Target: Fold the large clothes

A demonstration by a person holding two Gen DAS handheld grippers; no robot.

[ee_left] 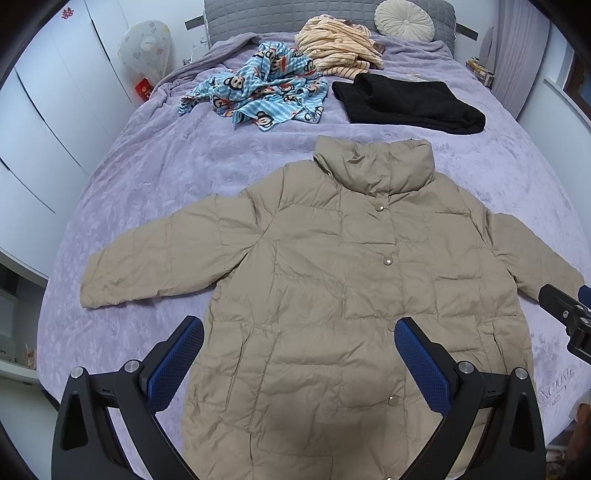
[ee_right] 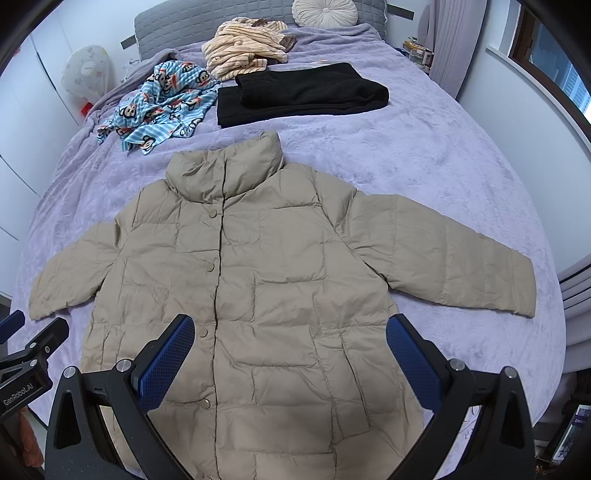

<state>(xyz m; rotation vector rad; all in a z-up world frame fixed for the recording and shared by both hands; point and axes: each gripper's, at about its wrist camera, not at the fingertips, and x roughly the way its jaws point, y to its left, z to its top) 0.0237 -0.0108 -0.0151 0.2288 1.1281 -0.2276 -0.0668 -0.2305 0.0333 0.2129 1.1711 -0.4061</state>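
A beige quilted puffer jacket (ee_left: pixel 332 280) lies flat, front up and snapped shut, on the purple bedspread, collar away from me and both sleeves spread out; it also shows in the right wrist view (ee_right: pixel 266 280). My left gripper (ee_left: pixel 299 332) is open and empty above the jacket's lower left part. My right gripper (ee_right: pixel 290 328) is open and empty above its lower middle. The right gripper's tip shows at the right edge of the left wrist view (ee_left: pixel 565 310). The left gripper shows at the left edge of the right wrist view (ee_right: pixel 29 350).
A folded black garment (ee_left: pixel 406 101), a blue monkey-print cloth (ee_left: pixel 258 88) and a striped cream garment (ee_left: pixel 340 48) lie further up the purple bedspread (ee_left: pixel 155 177). A round cushion (ee_left: pixel 404 20) leans on the grey headboard. White wardrobes (ee_left: pixel 44 122) stand left; a window is at the right.
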